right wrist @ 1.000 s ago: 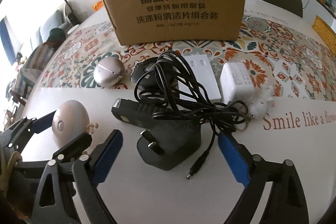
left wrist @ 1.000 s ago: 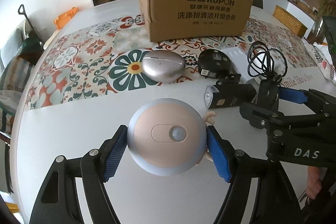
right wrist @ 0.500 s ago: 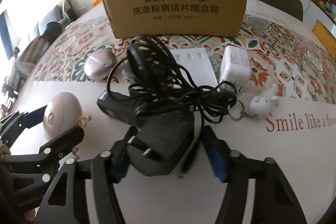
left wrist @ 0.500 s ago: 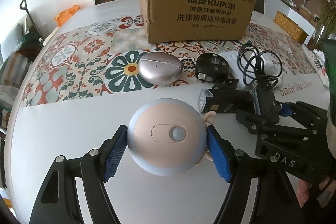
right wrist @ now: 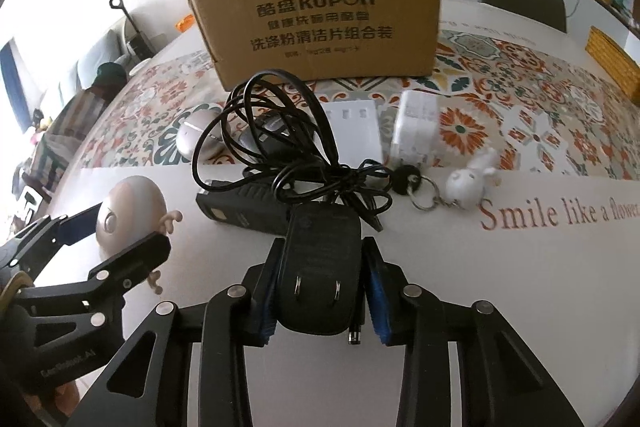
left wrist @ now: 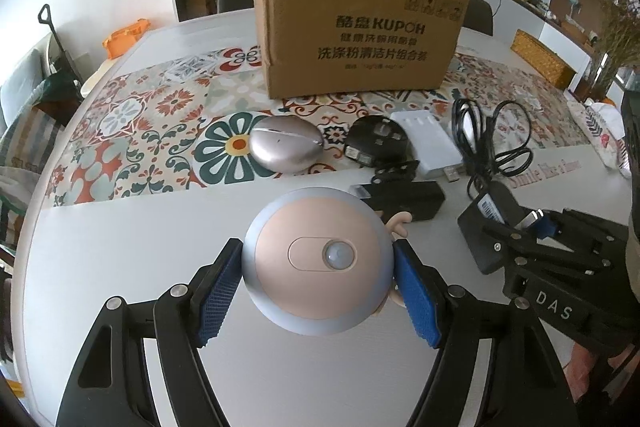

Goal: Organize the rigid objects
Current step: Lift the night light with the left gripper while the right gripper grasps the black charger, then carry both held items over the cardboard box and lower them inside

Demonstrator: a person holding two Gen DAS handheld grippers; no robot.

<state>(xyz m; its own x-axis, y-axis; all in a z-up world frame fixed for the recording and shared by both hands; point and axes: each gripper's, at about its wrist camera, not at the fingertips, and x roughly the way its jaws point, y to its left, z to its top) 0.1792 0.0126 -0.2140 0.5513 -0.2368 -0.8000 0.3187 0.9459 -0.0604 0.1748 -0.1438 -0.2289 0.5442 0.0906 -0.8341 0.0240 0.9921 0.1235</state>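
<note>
Two grippers are loaded at once: the left gripper (left wrist: 318, 281) is clenched on the round pink sensor light (left wrist: 318, 259) across its widest part, which keeps a dome from slipping, and the right gripper (right wrist: 320, 291) clamps the black power adapter (right wrist: 320, 263) by its flat sides, cord (right wrist: 272, 131) trailing toward 12 o'clock. Both hang low over the desk (right wrist: 520, 287); the cardboard box (right wrist: 320, 23) at 12 o'clock looks like their likely destination.

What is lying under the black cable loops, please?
Under the cable lie a black round device and a black flashlight; the silver egg case shows through a loop. Their covered parts are hidden.
</note>
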